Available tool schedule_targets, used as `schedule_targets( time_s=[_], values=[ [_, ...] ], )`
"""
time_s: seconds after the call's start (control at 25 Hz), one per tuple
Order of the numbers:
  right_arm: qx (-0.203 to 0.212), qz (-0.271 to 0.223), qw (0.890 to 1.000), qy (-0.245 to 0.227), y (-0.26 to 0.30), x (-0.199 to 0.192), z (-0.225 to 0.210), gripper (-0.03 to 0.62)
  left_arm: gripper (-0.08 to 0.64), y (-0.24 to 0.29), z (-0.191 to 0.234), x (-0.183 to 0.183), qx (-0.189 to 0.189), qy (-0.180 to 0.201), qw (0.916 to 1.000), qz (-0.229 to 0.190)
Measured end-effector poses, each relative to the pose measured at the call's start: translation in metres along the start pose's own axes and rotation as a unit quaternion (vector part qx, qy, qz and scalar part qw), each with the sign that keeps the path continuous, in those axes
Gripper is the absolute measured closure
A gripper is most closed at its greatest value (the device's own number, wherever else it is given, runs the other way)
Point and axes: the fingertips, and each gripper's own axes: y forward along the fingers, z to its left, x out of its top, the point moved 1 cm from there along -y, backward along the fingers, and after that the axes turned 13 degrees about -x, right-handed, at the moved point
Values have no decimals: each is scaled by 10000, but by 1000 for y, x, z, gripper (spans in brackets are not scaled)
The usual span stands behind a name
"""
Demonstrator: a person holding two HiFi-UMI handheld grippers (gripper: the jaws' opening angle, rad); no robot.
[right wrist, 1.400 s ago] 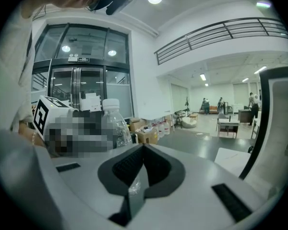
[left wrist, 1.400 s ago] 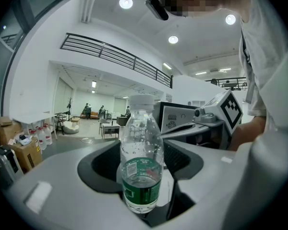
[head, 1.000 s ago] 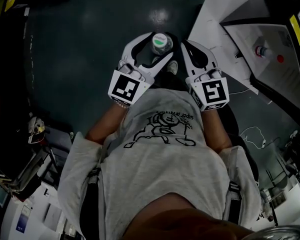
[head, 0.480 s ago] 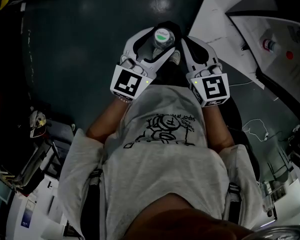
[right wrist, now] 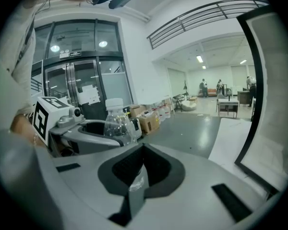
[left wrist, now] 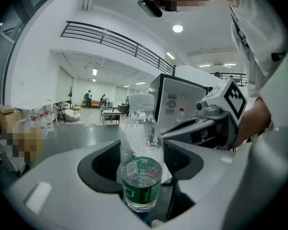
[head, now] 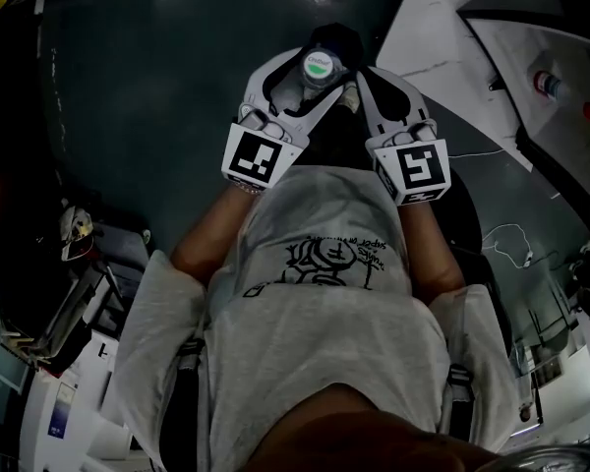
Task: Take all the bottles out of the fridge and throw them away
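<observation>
Seen from above, the left gripper [head: 295,85] clamps a clear water bottle [head: 318,66] with a green label, upper centre of frame. Just beside it, the right gripper [head: 372,88] is closed; a thin translucent scrap [right wrist: 134,183] at its seam is hard to identify.

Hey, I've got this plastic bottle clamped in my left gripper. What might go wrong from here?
1. The left gripper clamps the plastic bottle only low down, around its green label. The tall clear upper part stands free above the jaws, so the bottle may tilt or slip out.
2. The shut right gripper sits close beside the bottle, and a small sideways move might knock it.
</observation>
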Motion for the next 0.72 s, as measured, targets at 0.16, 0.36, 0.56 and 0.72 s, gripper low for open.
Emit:
schedule_targets(
  time_s=[0.16,0.36,0.56,0.72],
  values=[
    [9,89,10000,10,7,-17,0,584,281,5,2,-14,-20,-209,9997,-147],
    [-24,263,9996,83,16,-40,-2,584,281,12,4,-37,33,-461,9989,-1],
    [-54,363,9992,140,25,-62,-2,584,281,19,7,-58,-19,-520,9986,79],
    [-62,481,9987,146,32,-80,-1,584,281,24,9,-75,-62,-530,9984,165]
  ],
)
